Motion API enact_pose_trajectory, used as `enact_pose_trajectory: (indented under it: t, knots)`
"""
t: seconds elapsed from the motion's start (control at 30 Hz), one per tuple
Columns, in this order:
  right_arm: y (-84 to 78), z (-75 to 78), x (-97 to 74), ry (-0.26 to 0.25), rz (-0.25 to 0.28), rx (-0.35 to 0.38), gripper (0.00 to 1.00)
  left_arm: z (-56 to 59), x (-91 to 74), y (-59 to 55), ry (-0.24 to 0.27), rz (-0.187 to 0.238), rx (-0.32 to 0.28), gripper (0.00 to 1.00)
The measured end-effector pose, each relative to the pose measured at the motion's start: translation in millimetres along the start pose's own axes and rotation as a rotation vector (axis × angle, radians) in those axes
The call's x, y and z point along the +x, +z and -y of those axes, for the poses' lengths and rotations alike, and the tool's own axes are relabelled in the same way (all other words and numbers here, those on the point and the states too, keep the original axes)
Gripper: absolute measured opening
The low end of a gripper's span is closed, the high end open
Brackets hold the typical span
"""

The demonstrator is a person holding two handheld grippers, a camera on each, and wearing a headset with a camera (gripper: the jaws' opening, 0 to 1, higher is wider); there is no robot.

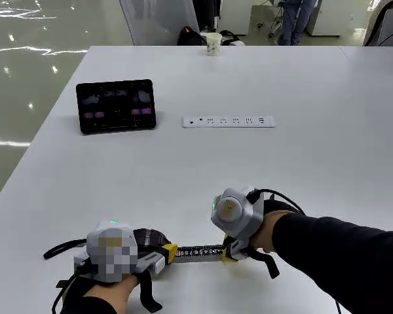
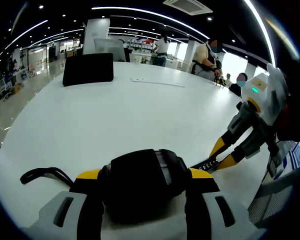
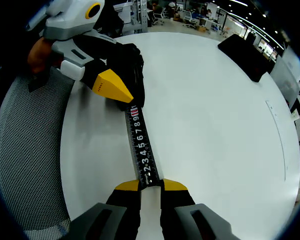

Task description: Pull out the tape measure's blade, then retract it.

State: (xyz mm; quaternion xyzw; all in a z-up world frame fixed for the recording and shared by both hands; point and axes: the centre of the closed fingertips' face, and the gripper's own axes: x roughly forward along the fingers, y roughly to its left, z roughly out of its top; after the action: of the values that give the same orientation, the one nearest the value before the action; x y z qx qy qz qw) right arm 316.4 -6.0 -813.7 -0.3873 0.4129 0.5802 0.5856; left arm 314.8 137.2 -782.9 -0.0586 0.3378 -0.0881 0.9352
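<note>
Though half hidden, tape measure [image 2: 140, 186] seemingly in left hand-held gripper [image 2: 145, 174] (blade [image 3: 141, 150] out).

Worktop extras, far side
White worktop [image 1: 327, 170]: dark tablet [image 1: 116, 106] tilted up at left, screen lit; white pwr strip [image 1: 228, 122] lies near it on the right, apart; paper cup [image 1: 213, 44] at far edge; person [image 1: 295, 19] standing beyond.

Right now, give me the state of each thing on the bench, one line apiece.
Left claw, shut on the tape measure case.
Right claw, shut on the blade at its tip.
Tape measure case, resting on the table.
Blade, pulled out a short way, flat on the table.
Tablet, propped up, screen lit.
Power strip, lying flat, nothing plugged in.
Paper cup, upright.
</note>
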Motion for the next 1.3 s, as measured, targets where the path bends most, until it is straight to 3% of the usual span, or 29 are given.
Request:
enact_pose_trajectory:
  t: [1.3]
  knots:
    - [10.0,-1.7,3.6,0.002,0.030,-0.016,0.11,-0.7,1.8,-0.2,0.001,-0.003,0.001,0.61]
